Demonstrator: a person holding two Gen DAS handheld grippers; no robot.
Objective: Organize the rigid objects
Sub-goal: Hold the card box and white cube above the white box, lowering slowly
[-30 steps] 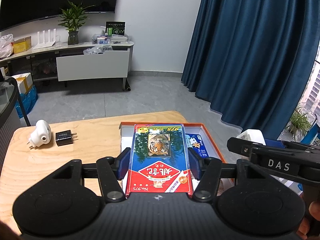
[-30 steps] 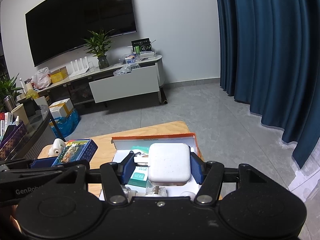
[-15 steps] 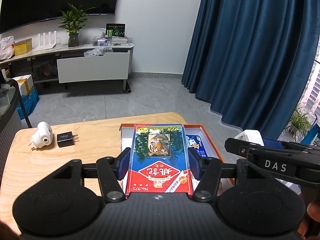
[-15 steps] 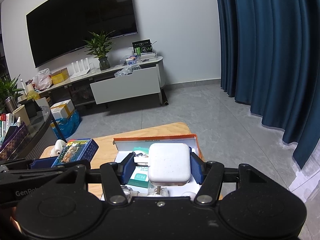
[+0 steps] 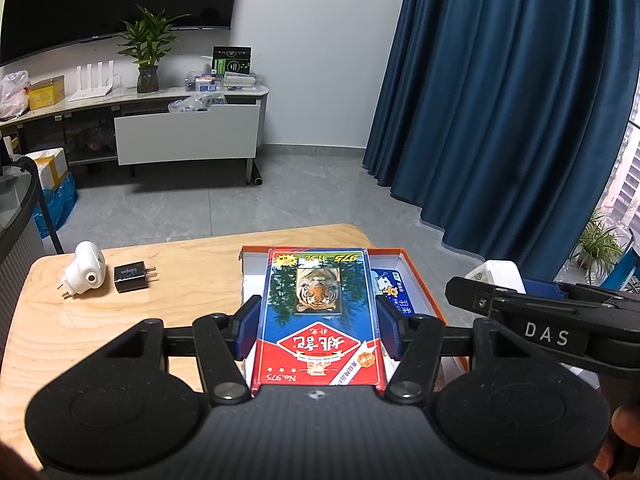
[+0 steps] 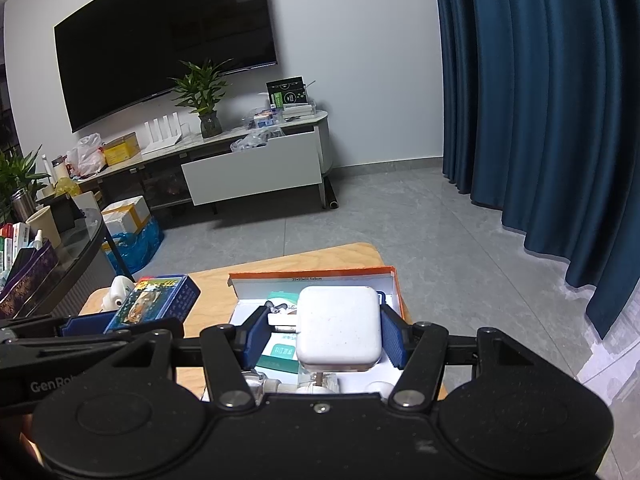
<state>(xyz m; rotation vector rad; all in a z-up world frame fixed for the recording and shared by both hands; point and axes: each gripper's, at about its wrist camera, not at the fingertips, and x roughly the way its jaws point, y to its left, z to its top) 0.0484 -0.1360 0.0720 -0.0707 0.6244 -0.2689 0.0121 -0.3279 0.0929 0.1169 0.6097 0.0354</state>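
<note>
Wooden counter (image 5: 192, 272) carried the orange-rimmed box (image 6: 316, 276), already crowded. Left gripper (image 5: 318, 330) was clamped on the card pack (image 5: 318, 312), right gripper (image 6: 324, 334) clamped on the white adapter (image 6: 339, 330), both held over the box. Risks: grippers colliding side by side; pack landing tilted on contents; adapter slipping from smooth sides. White plug (image 5: 83, 274) and black charger (image 5: 131, 278) lay outside, well apart.
</note>
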